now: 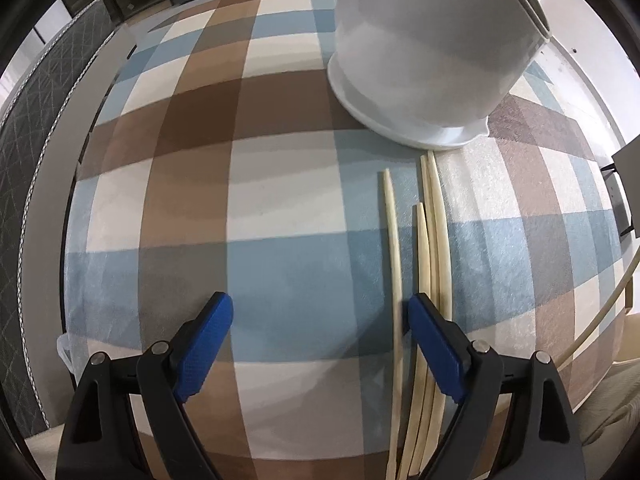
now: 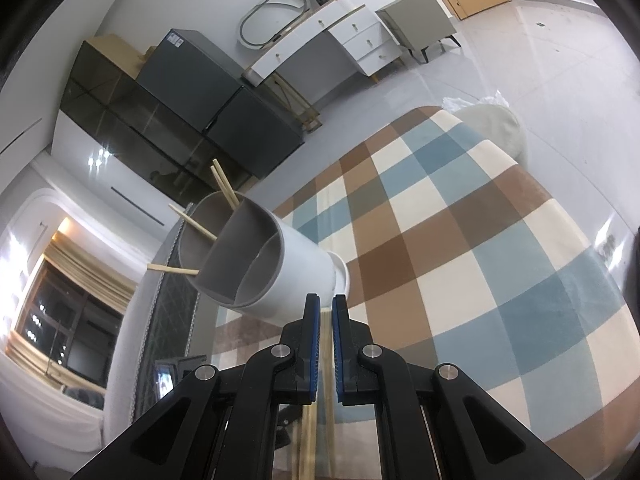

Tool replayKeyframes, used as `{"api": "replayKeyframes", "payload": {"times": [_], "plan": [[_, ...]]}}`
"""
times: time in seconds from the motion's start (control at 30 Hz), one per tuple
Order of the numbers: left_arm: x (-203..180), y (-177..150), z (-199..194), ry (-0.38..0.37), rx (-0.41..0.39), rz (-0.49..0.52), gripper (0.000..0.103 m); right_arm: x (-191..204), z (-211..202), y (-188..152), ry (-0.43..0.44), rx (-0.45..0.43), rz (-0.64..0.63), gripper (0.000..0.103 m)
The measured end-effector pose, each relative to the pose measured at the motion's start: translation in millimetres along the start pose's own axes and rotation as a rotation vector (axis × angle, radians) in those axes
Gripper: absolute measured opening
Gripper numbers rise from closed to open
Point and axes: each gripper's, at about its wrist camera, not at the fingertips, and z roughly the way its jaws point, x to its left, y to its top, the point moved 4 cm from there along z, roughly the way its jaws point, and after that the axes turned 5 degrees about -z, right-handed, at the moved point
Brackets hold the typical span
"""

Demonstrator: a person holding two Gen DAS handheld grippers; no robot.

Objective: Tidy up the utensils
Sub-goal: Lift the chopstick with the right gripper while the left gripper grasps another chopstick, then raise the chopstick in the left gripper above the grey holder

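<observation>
While left tongs (image 1: 320,326) gape, chopsticks (image 1: 434,232) lie beside right finger.

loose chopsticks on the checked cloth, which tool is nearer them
Left. The left tool hangs open right over the loose chopsticks, one lying between its fingers. The right tool is up by the white holder, nearly shut on a chopstick.

left gripper (image 1: 320,316) | right gripper (image 2: 325,308) | black arms, blue textured pads, silver screws

A home bedroom: white dresser (image 2: 340,36), grey nightstand (image 2: 416,24), curtained window (image 2: 60,320), quilted bed (image 1: 36,160)
</observation>
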Motion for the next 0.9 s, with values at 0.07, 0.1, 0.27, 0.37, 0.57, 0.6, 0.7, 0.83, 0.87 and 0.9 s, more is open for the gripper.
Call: {"api": "replayKeyframes", "payload": {"times": [0.07, 0.1, 0.27, 0.37, 0.57, 0.6, 0.7, 0.83, 0.87, 0.9], "plan": [[-3.8, 3.4, -1.1, -0.004, -0.003, 0.012, 0.081, 0.3, 0.1, 0.2, 0.0, 0.0, 0.001, 0.005], [-6.4, 7.5, -2.7, -0.01, -0.008, 0.022, 0.073, 0.2, 0.2, 0.3, -0.001, 0.0, 0.001, 0.005], [-15.7, 27.9, -1.9, -0.026, -0.031, 0.04, 0.059, -2.4, 1.3, 1.7, -0.005, 0.002, 0.009, 0.005], [-24.0, 35.3, -1.4, -0.026, -0.043, 0.061, 0.049, -3.1, 3.3, 2.5, -0.004, 0.006, 0.014, 0.005], [-51.0, 48.1, -2.9, -0.056, -0.057, 0.094, 0.001, -1.2, 4.5, 5.2, -0.013, -0.001, -0.007, 0.005], [-52.3, 49.3, -2.6, -0.07, -0.055, 0.085, 0.0, -1.1, 4.6, 5.4, -0.015, -0.002, -0.01, 0.005], [-50.8, 51.6, -6.3, -0.116, -0.066, 0.042, 0.0, 0.0, 3.7, 5.4, -0.025, -0.006, -0.024, 0.005], [-39.9, 55.1, -31.9, -0.15, -0.15, -0.006, 0.0, 7.6, -0.8, 3.5, -0.025, -0.02, -0.066, 0.005], [-38.4, 54.9, -40.4, -0.154, -0.178, -0.016, 0.0, 10.9, -2.3, 3.2, -0.029, -0.026, -0.084, 0.005], [-36.6, 54.2, -52.3, -0.156, -0.217, -0.027, 0.0, 15.9, -4.3, 2.1, -0.031, -0.034, -0.11, 0.005]]}}
